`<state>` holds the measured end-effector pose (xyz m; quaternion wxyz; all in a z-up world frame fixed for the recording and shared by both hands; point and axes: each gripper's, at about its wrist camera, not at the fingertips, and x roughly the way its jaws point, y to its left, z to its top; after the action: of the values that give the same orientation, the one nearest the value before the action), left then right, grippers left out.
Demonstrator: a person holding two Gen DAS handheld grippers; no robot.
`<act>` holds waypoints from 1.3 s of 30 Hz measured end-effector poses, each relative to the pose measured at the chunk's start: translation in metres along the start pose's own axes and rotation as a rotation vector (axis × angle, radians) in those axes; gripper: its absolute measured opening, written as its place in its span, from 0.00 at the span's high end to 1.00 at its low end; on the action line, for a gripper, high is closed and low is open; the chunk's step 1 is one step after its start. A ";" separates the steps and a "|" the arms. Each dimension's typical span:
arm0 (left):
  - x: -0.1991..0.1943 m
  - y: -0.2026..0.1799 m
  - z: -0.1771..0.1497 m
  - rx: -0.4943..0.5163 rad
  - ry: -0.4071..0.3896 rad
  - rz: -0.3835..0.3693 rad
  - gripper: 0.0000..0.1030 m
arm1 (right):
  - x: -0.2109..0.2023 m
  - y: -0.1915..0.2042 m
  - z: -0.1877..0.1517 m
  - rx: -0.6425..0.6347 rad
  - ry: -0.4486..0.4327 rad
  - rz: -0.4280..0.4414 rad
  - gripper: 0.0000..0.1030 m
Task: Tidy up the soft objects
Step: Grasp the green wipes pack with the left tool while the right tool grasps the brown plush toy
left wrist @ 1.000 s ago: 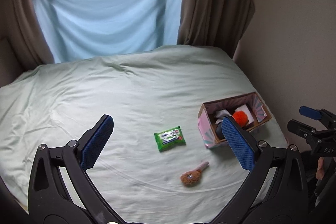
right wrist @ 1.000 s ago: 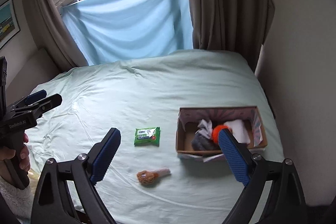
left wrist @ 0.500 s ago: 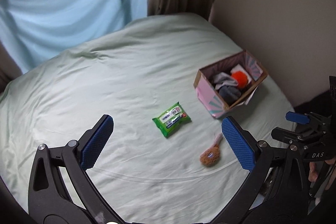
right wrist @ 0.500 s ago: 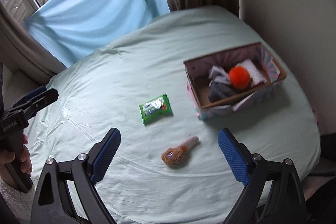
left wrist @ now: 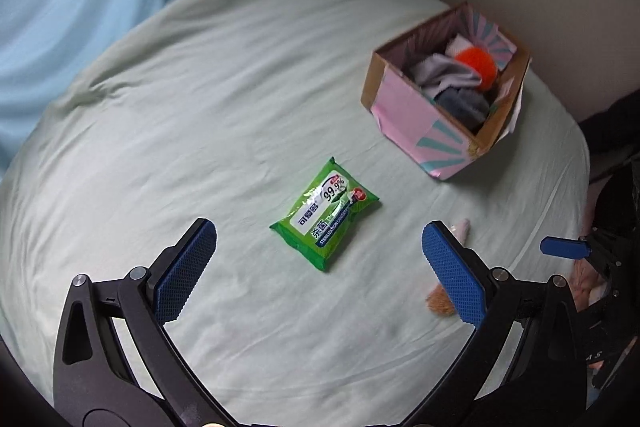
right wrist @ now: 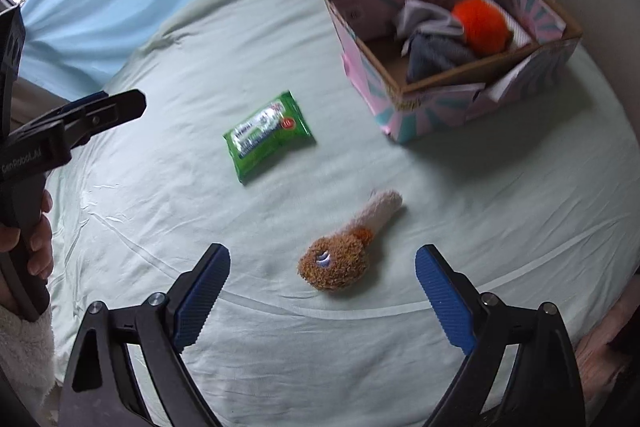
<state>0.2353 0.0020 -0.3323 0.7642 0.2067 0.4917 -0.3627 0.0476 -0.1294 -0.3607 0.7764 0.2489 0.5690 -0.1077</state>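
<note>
On the left of the right wrist view, a hand (right wrist: pixel 24 247) with a fleecy white sleeve grips the handle of the left gripper (left wrist: pixel 316 259), whose blue-padded jaws stand wide apart with nothing between them; in its own view it hangs over the green pack of wipes (left wrist: pixel 325 214). That pack lies flat on the pale green bed sheet (left wrist: pixel 200 107), near the middle of the bed and apart from everything else.

Just right of and nearer than the pack lies the brown plush toy (right wrist: pixel 346 247), a fuzzy round head with a pale pink handle-like end pointing far and right. The right gripper (right wrist: pixel 322 291) hovers above it, jaws spread wide, one pad on either side of the toy's head and neither touching it.

Farther right, toward the far edge of the bed by the wall, stands the pink and teal cardboard box (right wrist: pixel 424 115), open at the top. Inside it sit an orange pom-pom (right wrist: pixel 480 23), a dark grey cloth (right wrist: pixel 436 55) and a light grey cloth (right wrist: pixel 424 15), bunched together at the right end.
</note>
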 end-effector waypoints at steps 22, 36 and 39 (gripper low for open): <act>0.180 -0.026 -0.001 0.317 0.281 -0.021 0.34 | 0.111 -0.021 -0.010 0.161 0.212 -0.004 0.52; 0.162 -0.022 0.008 0.255 0.254 -0.026 0.61 | 0.091 -0.014 0.000 0.071 0.172 0.025 0.59; 0.145 -0.019 0.012 0.227 0.233 -0.015 0.62 | 0.085 -0.005 0.003 0.050 0.149 0.033 0.60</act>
<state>0.2644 -0.0691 -0.4571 0.6709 0.3288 0.5344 -0.3952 0.0759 -0.1249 -0.4411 0.7271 0.2846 0.6182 -0.0903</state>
